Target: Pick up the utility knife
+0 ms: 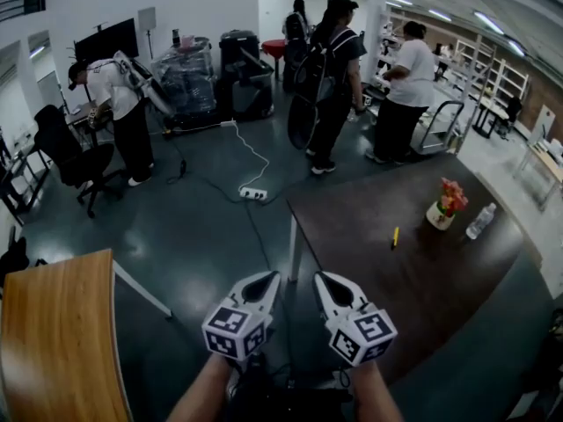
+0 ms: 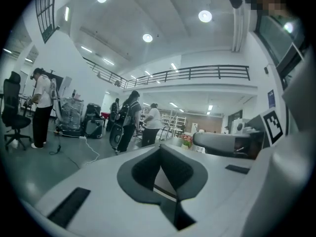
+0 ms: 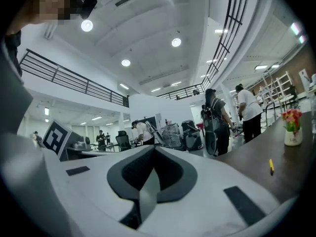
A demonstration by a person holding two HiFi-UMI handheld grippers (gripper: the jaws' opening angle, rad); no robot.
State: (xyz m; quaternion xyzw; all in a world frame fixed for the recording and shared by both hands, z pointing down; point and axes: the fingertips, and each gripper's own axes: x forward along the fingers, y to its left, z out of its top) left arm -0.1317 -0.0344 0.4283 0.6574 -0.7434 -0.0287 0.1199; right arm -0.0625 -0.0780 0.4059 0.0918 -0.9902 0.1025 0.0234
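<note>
The utility knife [image 1: 395,236] is a small yellow thing that lies on the dark brown table [image 1: 378,271] right of centre. It also shows as a yellow sliver [image 3: 270,166] in the right gripper view. My left gripper [image 1: 268,279] and right gripper [image 1: 324,279] hang side by side at the bottom centre. They sit over the table's near left edge, well short of the knife. Both have their jaws closed together with nothing between them. In its own view the left gripper [image 2: 160,149] points level across the room, as does the right gripper [image 3: 154,149].
A vase of flowers [image 1: 444,205] and a clear water bottle [image 1: 480,221] stand on the table beyond the knife. A wooden tabletop [image 1: 57,341] lies at the lower left. Several people stand farther back, and a power strip [image 1: 253,193] with cables lies on the floor.
</note>
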